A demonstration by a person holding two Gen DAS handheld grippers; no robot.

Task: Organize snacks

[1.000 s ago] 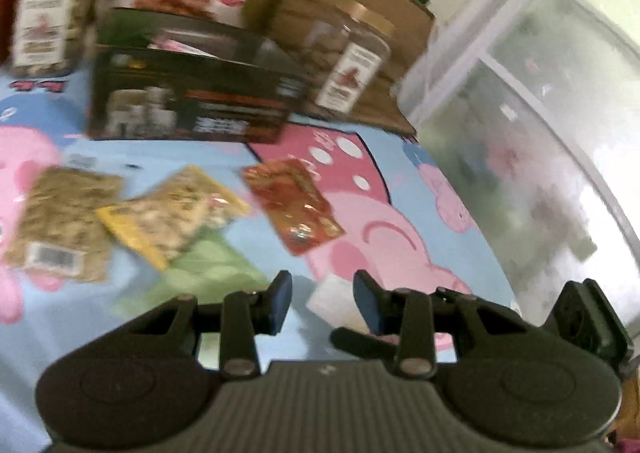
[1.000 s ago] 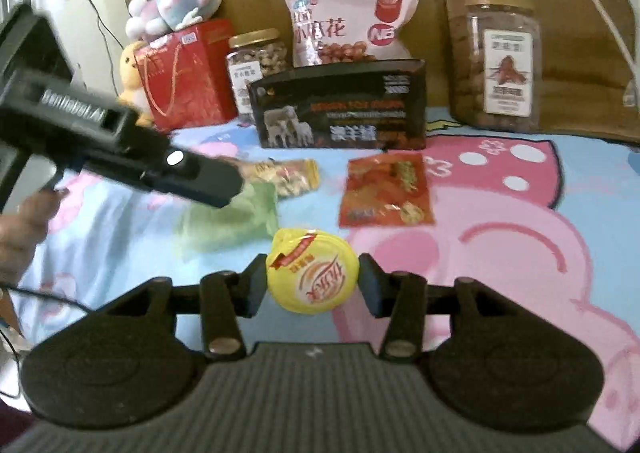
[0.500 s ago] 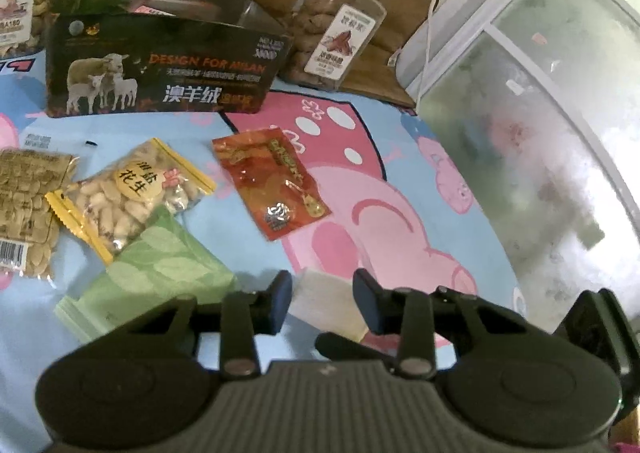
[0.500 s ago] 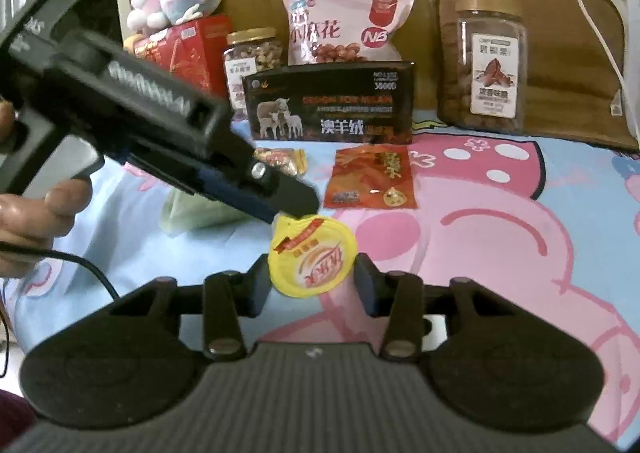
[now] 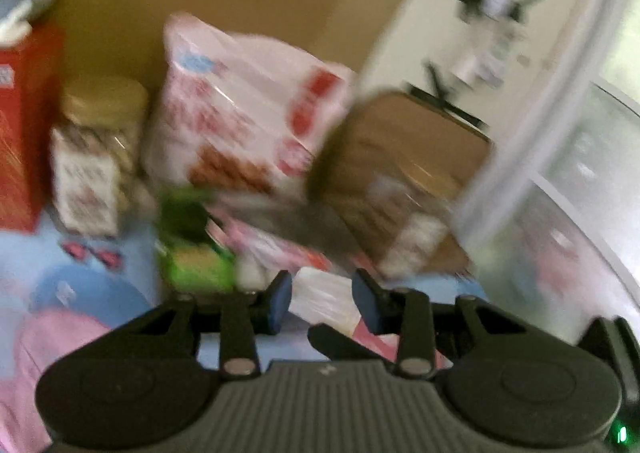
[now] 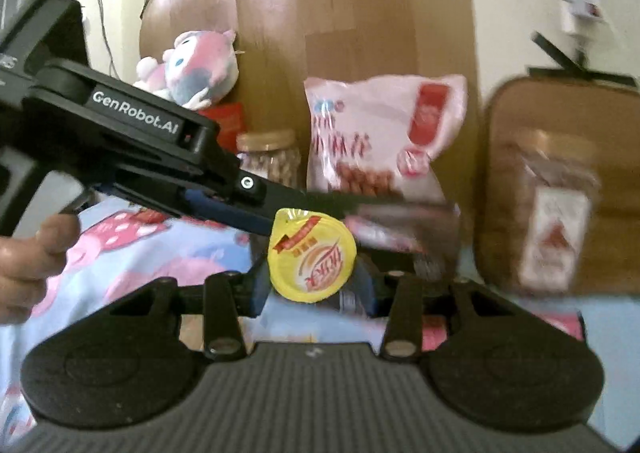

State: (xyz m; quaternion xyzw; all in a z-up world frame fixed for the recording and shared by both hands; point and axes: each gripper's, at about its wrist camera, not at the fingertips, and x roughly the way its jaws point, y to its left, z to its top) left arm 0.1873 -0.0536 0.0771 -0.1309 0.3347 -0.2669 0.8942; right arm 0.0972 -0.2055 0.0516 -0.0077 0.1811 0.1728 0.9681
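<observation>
LEFT WRIST VIEW
Left tongs [image 5: 323, 295]: they are being kept clenched on a pale packet [image 5: 326, 299], which is being pinched between the two blue pads.
Evidence of grip: the packet is being rendered fairly sharp while everything beyond it is being smeared by blur, so it is judged to be travelling with the tongs.
Ahead of the tips: a dark box [image 5: 308, 227] is being faced. It seems open at the top, with a green packet [image 5: 192, 253] at its left end, though blur is hiding the detail.
Beyond the box: a pink snack bag [image 5: 240, 113] and a nut jar [image 5: 94, 169] are being shown upright, up and left of the tips.

RIGHT WRIST VIEW
Right tongs [image 6: 314, 287]: they are being kept closed on a yellow-lidded cup [image 6: 312, 257], whose lid is being turned toward the camera.
Left of the tips: the left tongs are being held by a hand [image 6: 28, 265], and their fingers are being stretched across just above the cup.
Ahead and right: the dark box is being seen just past the cup, and a second jar [image 6: 556, 213] well to the right.

STEP IN HAND: both snacks are judged to be in transit toward the box, neither yet being set down.
NEXT MOVE: each load is being called on to be brought over the box mouth, lowered and released, one at a time, since the two tongs are crowding each other.
</observation>
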